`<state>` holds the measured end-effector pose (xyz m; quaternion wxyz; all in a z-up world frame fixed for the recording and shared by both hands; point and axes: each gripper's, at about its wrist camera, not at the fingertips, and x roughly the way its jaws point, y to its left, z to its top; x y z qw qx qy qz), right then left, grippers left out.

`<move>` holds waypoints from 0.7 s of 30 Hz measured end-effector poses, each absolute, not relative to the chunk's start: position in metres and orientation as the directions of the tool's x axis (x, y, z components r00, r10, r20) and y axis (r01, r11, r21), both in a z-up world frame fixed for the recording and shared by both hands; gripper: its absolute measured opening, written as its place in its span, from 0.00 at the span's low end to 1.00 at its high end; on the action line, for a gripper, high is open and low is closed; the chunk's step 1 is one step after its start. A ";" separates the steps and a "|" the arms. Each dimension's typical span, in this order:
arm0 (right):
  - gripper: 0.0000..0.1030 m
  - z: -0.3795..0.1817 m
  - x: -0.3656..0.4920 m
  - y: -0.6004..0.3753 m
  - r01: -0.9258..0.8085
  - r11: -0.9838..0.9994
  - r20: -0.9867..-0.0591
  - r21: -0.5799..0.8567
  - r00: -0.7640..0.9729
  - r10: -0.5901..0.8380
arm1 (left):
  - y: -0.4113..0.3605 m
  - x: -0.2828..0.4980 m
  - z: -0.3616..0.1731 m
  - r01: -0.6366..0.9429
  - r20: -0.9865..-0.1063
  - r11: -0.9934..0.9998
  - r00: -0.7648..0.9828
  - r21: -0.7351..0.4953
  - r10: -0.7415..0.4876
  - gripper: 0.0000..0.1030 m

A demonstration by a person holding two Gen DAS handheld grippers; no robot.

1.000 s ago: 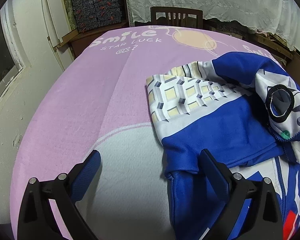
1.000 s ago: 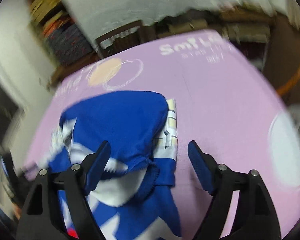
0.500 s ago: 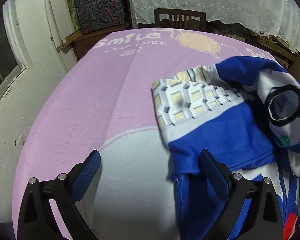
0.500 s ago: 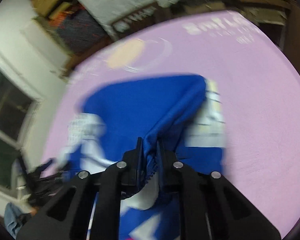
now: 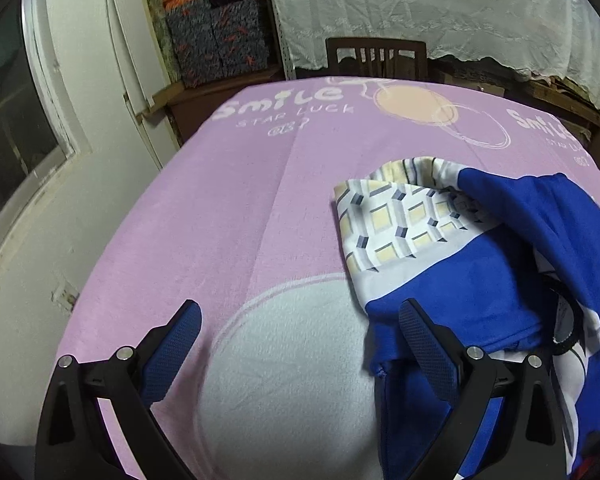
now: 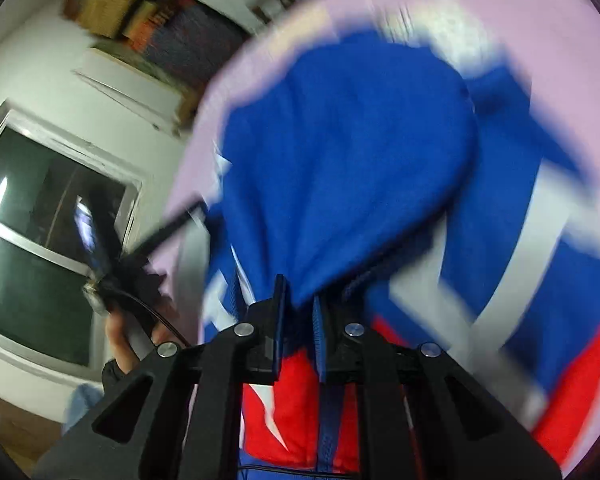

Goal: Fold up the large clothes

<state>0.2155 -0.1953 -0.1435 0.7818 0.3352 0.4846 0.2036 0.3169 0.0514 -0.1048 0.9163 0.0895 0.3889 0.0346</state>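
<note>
Here the blue garment (image 6: 340, 152) hangs pinched between the right jaws.

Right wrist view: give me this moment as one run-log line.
right claw: shut on blue garment, fold lifted | left claw: open, holding nothing, right finger over garment edge | pink table cover: garment partly folded

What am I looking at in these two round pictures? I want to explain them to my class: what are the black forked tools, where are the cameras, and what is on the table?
A person holds a two-fingered tool in each hand; a fisheye camera on each looks along its fingers. The left wrist view shows the left gripper, jaws open and empty, over a pink blanket covering the table. On it lies a blue, white and red jacket. In the blurred right wrist view, the right gripper is shut on a fold of that jacket's blue cloth, having just closed there.
</note>
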 end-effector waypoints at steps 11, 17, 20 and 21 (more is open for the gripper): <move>0.27 -0.097 0.191 -0.247 -0.093 0.741 -0.580 0.665 0.560 0.591 | 0.013 0.279 -0.068 0.193 -0.647 0.980 0.754 0.057 -0.111 0.97; 0.27 -0.056 0.252 -0.262 -0.128 0.746 -0.509 0.654 0.655 0.558 | -0.071 0.265 -0.064 0.400 -0.676 0.911 0.699 0.100 -0.233 0.97; 0.27 -0.060 0.292 -0.255 -0.099 0.719 -0.510 0.688 0.639 0.575 | -0.090 0.277 -0.089 0.399 -0.714 0.906 0.675 0.142 -0.185 0.97; 0.27 -0.066 0.305 -0.255 -0.079 0.710 -0.515 0.700 0.633 0.579 | -0.091 0.284 -0.098 0.395 -0.737 0.908 0.654 0.140 -0.171 0.97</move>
